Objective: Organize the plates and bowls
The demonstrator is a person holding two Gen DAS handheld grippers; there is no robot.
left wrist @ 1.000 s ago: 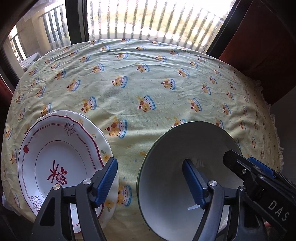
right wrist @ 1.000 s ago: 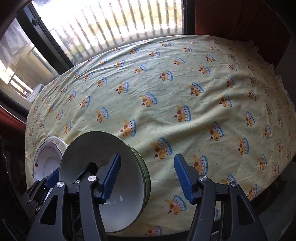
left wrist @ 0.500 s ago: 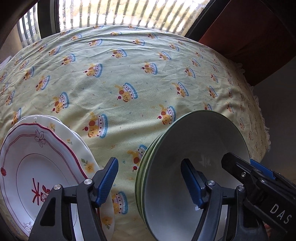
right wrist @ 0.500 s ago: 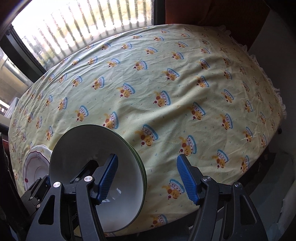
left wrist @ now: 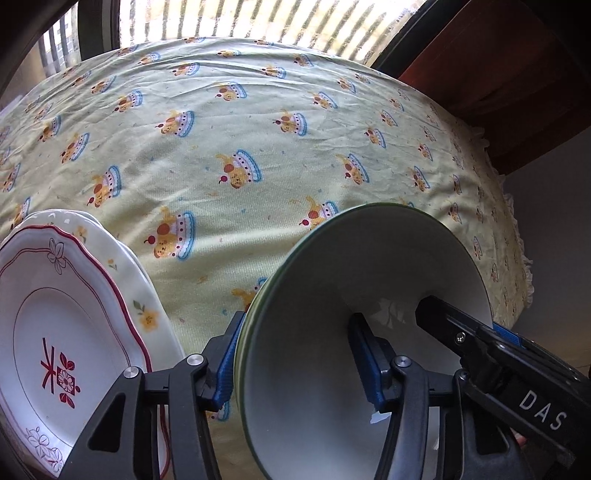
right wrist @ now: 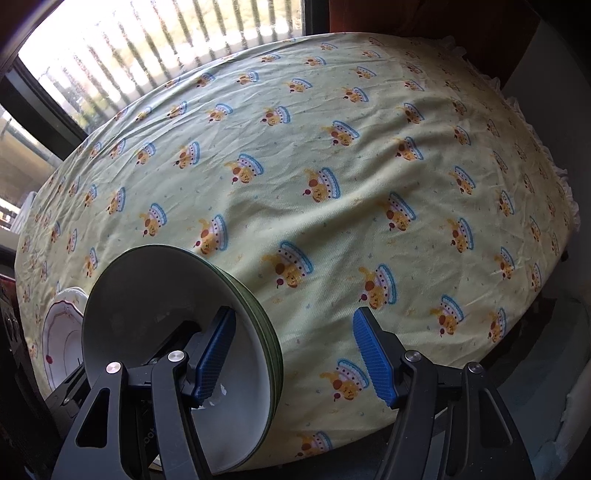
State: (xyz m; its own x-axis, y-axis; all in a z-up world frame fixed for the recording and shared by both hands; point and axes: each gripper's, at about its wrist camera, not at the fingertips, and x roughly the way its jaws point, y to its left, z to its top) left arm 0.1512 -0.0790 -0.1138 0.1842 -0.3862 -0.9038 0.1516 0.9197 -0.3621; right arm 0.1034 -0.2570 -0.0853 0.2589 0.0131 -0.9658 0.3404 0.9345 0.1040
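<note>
Bowl stack [left wrist: 332, 295] base hidden, perhaps pinched by closing left claw [left wrist: 299, 365]

Daylight glares through the window [left wrist: 258, 22] (overexposed), with fisheye-bent, dark edges.

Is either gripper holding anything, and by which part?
Left gripper, jaws just closing, straddles the rim of stacked green-rimmed white bowls; grip unclear. Right gripper, open astride it: nothing.

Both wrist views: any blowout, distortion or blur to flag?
Left wrist view: barred window blown out, yellow printed tablecloth bulges from fisheye, near black claw arms soft. Right wrist view: window also clipped, dark vignette corners, stacked green-rimmed white bowls sharp.
</note>
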